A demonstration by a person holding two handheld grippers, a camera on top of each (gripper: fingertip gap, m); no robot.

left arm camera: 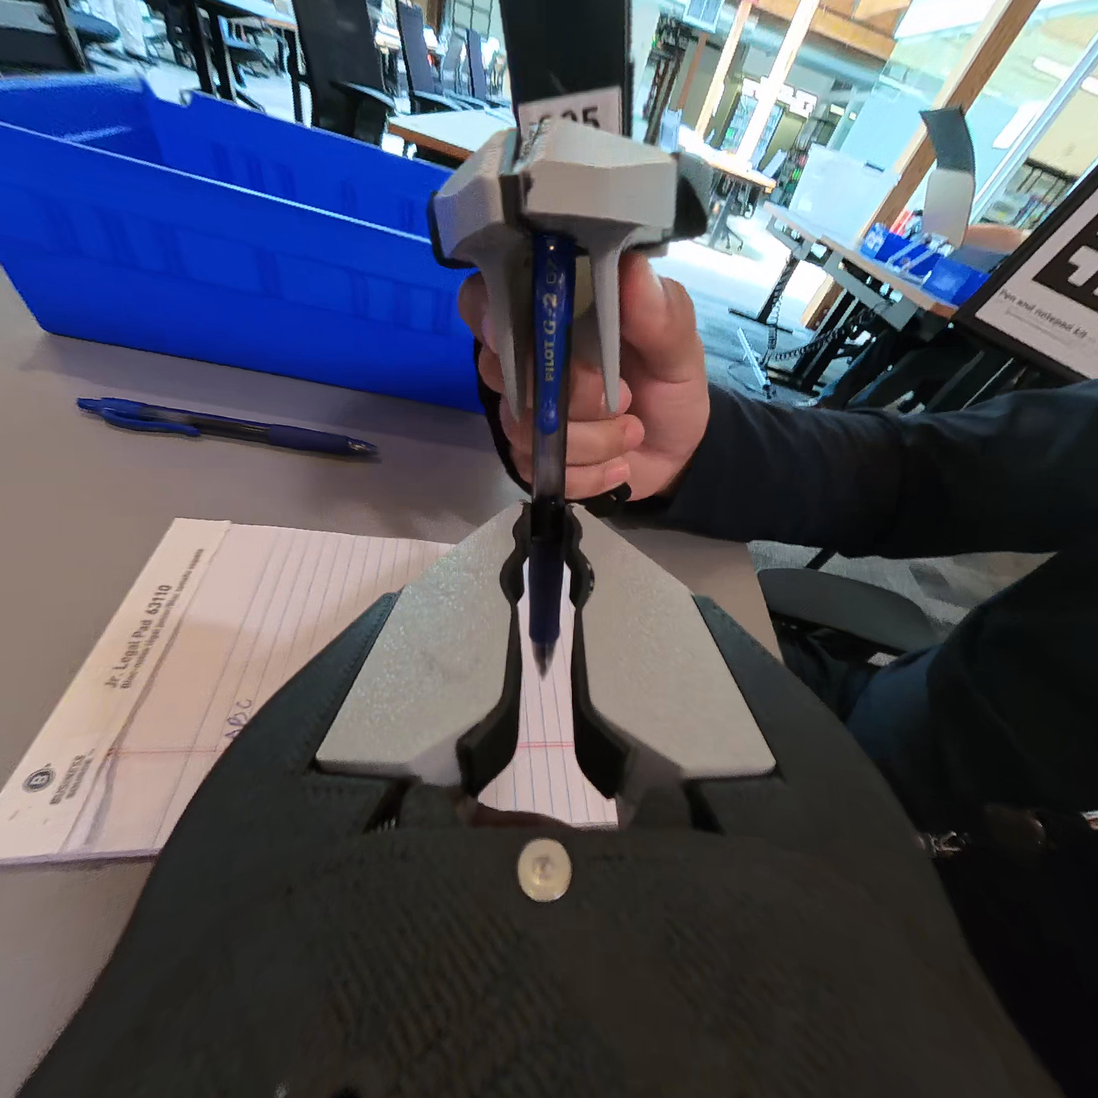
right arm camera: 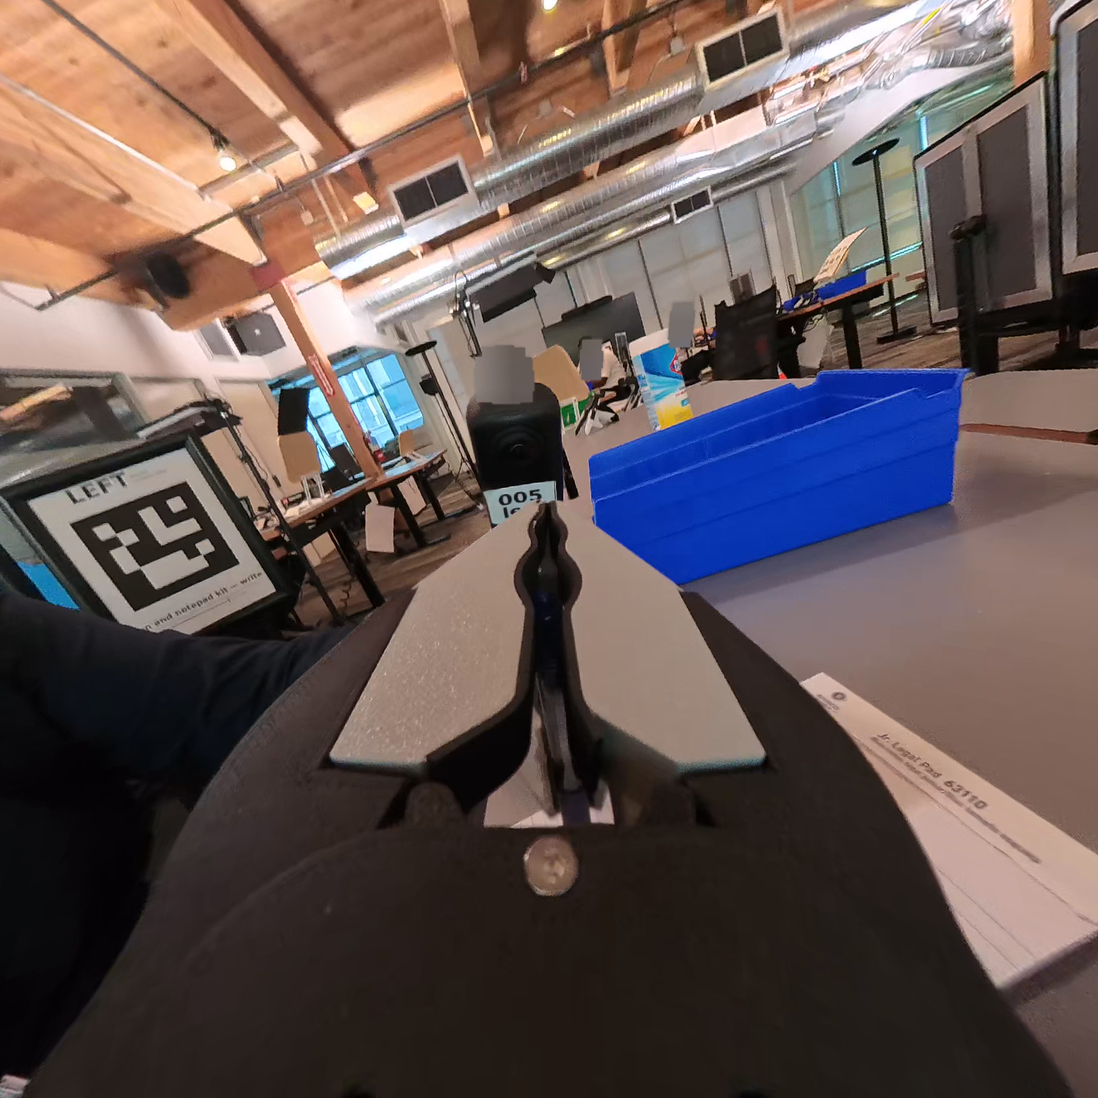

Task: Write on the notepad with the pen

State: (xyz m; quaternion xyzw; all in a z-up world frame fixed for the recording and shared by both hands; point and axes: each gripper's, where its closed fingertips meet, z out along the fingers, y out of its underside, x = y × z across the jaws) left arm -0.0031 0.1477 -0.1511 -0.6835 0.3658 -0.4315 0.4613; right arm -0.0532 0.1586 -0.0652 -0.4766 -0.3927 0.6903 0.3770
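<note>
A blue pen (left arm camera: 549,368) is held up over the white lined notepad (left arm camera: 267,624), which lies on the grey table (left arm camera: 89,487). My left gripper (left arm camera: 546,523) is shut on the pen's lower barrel. The pen's tip points back between the left fingers, above the paper. My right gripper (left arm camera: 561,333), held in a hand (left arm camera: 653,380), is shut on the pen's upper end. In the right wrist view the pen (right arm camera: 546,612) lies along the narrow gap of the right gripper (right arm camera: 546,517). The notepad (right arm camera: 950,832) lies at the lower right, and some blue handwriting shows on it.
A second blue pen (left arm camera: 226,425) lies on the table beyond the pad. A blue plastic bin (left arm camera: 208,237) stands behind it, also in the right wrist view (right arm camera: 772,475). A wipes canister (right arm camera: 662,386) stands farther back. A marker sign (right arm camera: 148,535) stands past the table edge. The grippers' ends are close to 9 centimetres from one another.
</note>
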